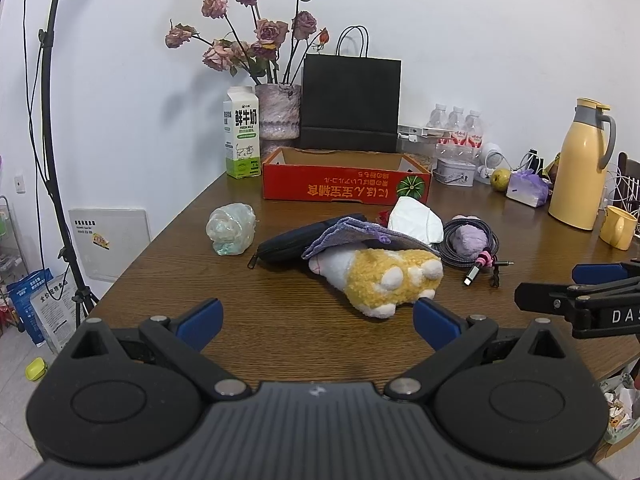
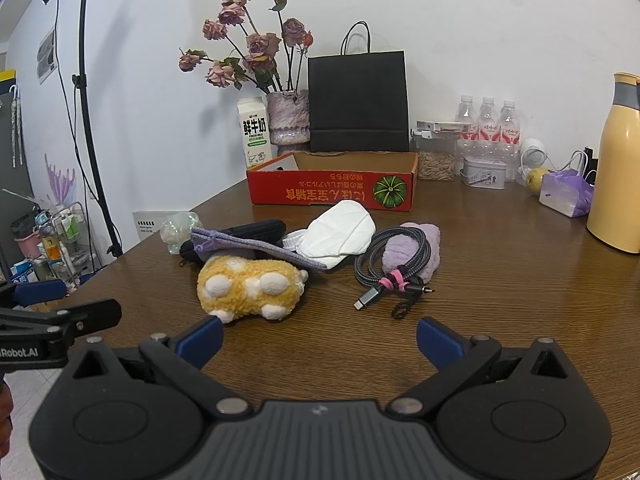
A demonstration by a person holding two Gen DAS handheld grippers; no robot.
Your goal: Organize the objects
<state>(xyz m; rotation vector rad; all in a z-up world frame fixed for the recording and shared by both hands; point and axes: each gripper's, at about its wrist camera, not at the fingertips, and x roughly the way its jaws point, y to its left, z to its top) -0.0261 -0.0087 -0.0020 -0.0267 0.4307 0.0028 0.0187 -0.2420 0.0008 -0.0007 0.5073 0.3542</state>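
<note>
A yellow-and-white plush toy (image 1: 380,278) (image 2: 250,282) lies mid-table, partly under a purple cloth pouch (image 1: 352,236) (image 2: 256,242). Around it lie a black zip case (image 1: 292,240), a white mask (image 1: 416,218) (image 2: 340,234), a coiled braided cable (image 2: 396,264) over a lilac fuzzy item (image 2: 412,250), and a clear plastic figure (image 1: 232,229). An open red cardboard box (image 1: 346,184) (image 2: 332,190) stands behind them. My left gripper (image 1: 318,320) is open just short of the plush. My right gripper (image 2: 320,338) is open, empty, near the plush and cable.
At the back stand a milk carton (image 1: 242,138), a vase of dried roses (image 1: 278,110), a black paper bag (image 1: 350,104), water bottles (image 2: 488,120) and a tin (image 2: 484,172). A yellow thermos (image 1: 580,168) and mug (image 1: 618,226) sit right. A light stand (image 1: 52,140) rises left.
</note>
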